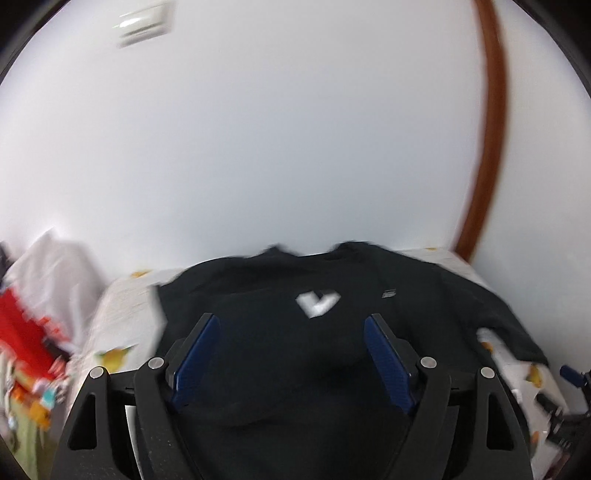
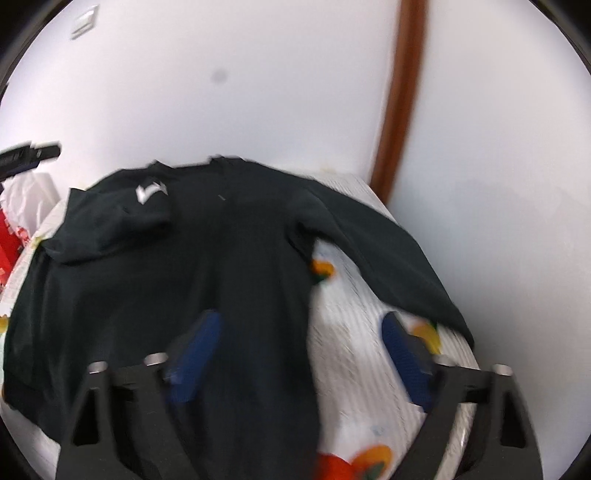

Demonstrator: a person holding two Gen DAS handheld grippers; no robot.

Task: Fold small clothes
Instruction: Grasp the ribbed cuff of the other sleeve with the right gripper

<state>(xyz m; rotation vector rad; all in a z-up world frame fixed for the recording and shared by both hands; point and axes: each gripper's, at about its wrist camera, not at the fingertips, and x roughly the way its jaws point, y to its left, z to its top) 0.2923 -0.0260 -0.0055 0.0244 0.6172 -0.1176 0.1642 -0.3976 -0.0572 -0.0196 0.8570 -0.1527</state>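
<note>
While both frames are motion-blurred, the left hand-held gripper (image 1: 291, 332) clearly has its blue pads (image 1: 195, 354) spread wide apart with nothing between them, hovering over the chest of a black long-sleeved top (image 1: 332, 280). White V-shaped logo (image 1: 317, 302) sits just beyond the fingertips, small grey tag (image 1: 388, 294) to its right.

Right hand-held gripper (image 2: 303, 332) also spread apart, gripping nothing. Its left pad (image 2: 195, 354) is over the dark fabric, right pad (image 2: 402, 354) over bare cloth; the top's right side edge runs between them.

Black top (image 2: 192, 280) lies spread on the worktop, collar toward the wall. In the right wrist view the left sleeve is folded in across the chest with the logo (image 2: 150, 192) showing on it; the right sleeve (image 2: 388, 258) stretches out flat toward the worktop's right edge.

Worktop is covered by a white ribbed cloth with orange fruit prints (image 2: 354, 325). Left of it: a pile of white, red and multicoloured fabrics (image 1: 29, 325). White wall (image 1: 258, 129) behind, brown wooden trim (image 1: 491, 129) running up it, a white switch plate (image 1: 146, 22) top left. Tip of the other gripper (image 2: 29, 155) shows at far left of the right wrist view
</note>
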